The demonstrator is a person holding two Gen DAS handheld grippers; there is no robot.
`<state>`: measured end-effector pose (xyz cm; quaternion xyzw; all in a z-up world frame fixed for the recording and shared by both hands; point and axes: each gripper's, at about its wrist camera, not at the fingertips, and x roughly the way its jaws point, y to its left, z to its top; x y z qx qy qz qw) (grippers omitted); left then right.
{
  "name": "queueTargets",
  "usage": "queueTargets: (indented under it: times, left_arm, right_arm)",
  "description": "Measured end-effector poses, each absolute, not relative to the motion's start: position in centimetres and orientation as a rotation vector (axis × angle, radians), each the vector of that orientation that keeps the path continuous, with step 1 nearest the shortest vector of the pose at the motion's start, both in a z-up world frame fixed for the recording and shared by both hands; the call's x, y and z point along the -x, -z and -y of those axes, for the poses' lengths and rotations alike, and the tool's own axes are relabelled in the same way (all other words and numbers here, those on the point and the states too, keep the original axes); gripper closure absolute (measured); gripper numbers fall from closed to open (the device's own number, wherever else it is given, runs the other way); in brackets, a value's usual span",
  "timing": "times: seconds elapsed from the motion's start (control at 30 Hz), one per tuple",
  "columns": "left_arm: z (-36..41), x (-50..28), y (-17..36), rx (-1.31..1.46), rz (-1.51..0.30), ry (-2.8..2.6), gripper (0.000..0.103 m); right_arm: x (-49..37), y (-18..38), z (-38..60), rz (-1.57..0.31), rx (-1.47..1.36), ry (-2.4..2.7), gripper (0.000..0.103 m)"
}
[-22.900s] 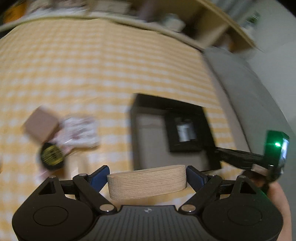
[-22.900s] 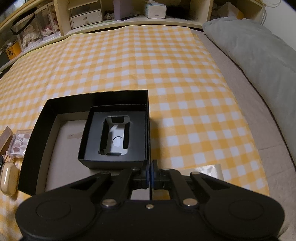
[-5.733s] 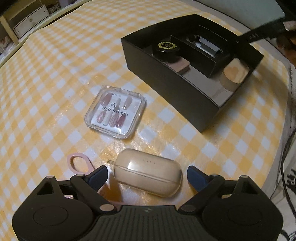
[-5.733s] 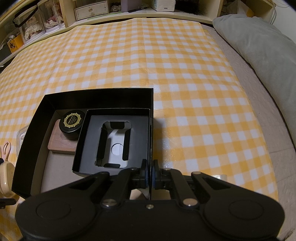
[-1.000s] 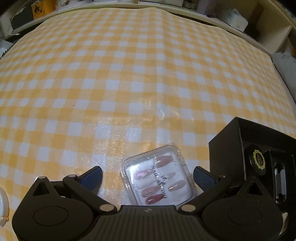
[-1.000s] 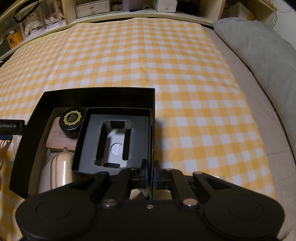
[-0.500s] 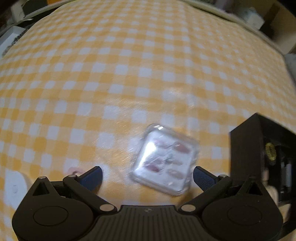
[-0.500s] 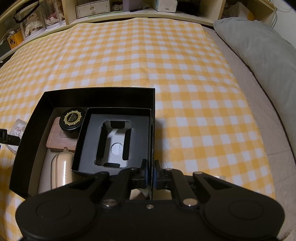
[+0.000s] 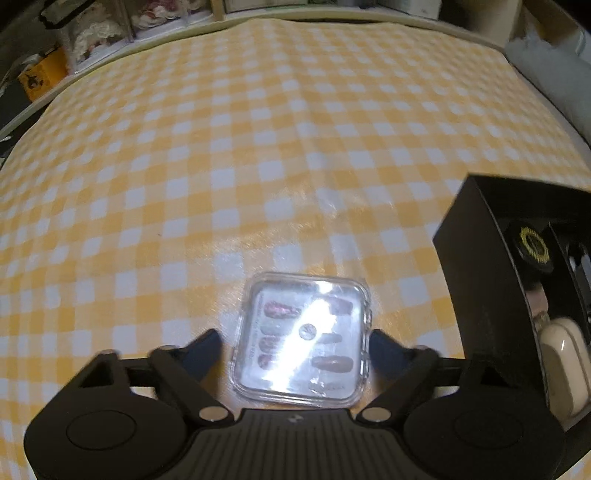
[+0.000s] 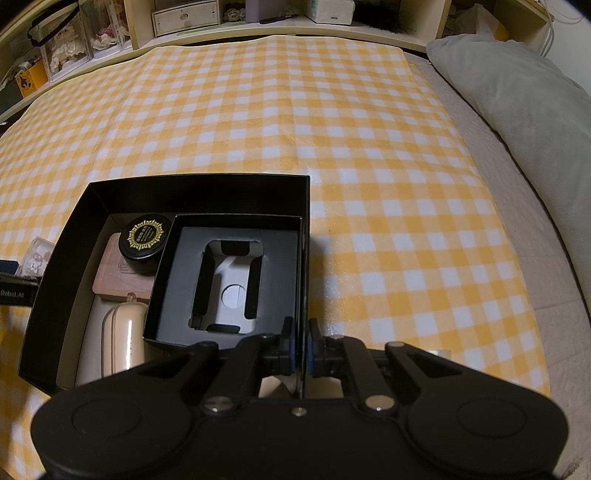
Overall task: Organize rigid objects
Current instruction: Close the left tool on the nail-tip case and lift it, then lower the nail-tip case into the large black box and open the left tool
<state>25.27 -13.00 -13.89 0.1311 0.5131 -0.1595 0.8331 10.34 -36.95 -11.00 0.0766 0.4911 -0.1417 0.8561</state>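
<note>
A clear plastic case of press-on nails (image 9: 301,338) lies on the yellow checked cloth between the fingers of my open left gripper (image 9: 295,345), with a gap on each side. It also shows at the left edge of the right wrist view (image 10: 35,258). The black box (image 10: 199,188) holds a round black tin with a gold emblem (image 10: 144,236), a wooden block (image 10: 118,273), a beige earbud case (image 10: 120,341) and a smaller black inner box (image 10: 232,280). My right gripper (image 10: 300,345) is shut on the black box's right wall.
The black box (image 9: 476,266) stands just right of the left gripper. Shelves with storage boxes (image 10: 184,14) run along the far edge. A grey pillow (image 10: 517,92) lies at the right, beyond the cloth's edge.
My left gripper has moved in over the nail case, which now lies squarely between its fingers, and the view has swung up. The right gripper has not moved.
</note>
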Motion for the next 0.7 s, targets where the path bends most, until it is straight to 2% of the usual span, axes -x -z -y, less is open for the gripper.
queueTargets:
  times: [0.2, 0.43, 0.7]
  left_arm:
    - [11.6, -25.4, 11.1, -0.129, -1.09, 0.316, 0.026]
    - [10.7, -22.3, 4.6, 0.143, -1.069, 0.42, 0.026]
    - [14.3, -18.0, 3.7, 0.343, -1.162, 0.648, 0.026]
  right_arm:
    - [-10.3, 11.0, 36.9, -1.032, -0.165, 0.299, 0.096]
    - [-10.3, 11.0, 36.9, -1.033, -0.16, 0.299, 0.096]
    - [-10.3, 11.1, 36.9, -1.029, -0.157, 0.309, 0.096]
